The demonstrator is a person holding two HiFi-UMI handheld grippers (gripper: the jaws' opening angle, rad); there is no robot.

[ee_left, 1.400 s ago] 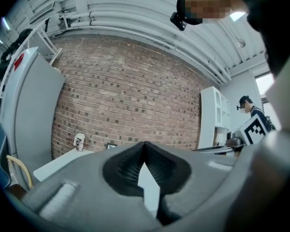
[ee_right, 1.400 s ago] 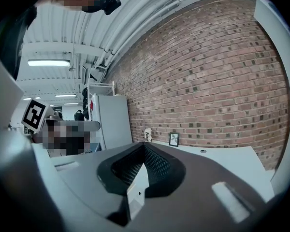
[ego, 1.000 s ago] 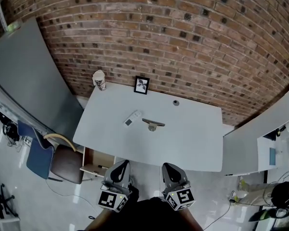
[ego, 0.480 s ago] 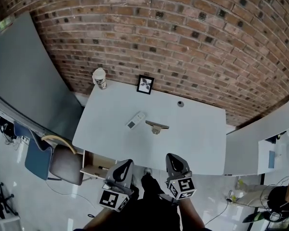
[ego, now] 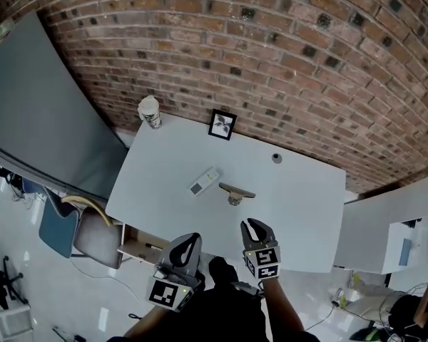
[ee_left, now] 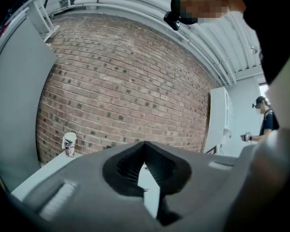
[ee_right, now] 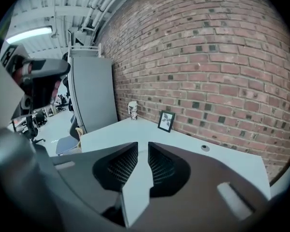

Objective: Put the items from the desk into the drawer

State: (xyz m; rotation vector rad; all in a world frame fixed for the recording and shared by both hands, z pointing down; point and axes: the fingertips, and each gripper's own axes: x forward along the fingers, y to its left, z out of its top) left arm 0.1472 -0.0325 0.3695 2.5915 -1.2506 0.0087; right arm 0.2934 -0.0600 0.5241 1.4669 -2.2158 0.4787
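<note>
On the white desk (ego: 299, 205) lie a white remote (ego: 204, 181) and a small brown stand-like object (ego: 236, 192). A black picture frame (ego: 222, 124) and a paper cup (ego: 149, 111) stand along the wall edge, and both show again in the right gripper view, frame (ee_right: 166, 121) and cup (ee_right: 132, 110). An open drawer (ego: 139, 249) shows below the desk's front left. My left gripper (ego: 191, 238) is shut and empty, off the desk's front edge. My right gripper (ego: 251, 224) reaches over the front edge; its jaws have just been opening, a narrow gap with nothing between them.
A small round grommet (ego: 276, 158) sits in the desk top near the back right. A chair (ego: 93, 237) stands left of the drawer, with a grey partition (ego: 43, 120) behind it. A brick wall (ego: 271, 63) backs the desk. A white cabinet (ego: 385, 226) stands at the right.
Both grippers moved forward toward the desk; the right one now reaches over its front edge. The right jaws have parted slightly. The items on the desk have not moved.
</note>
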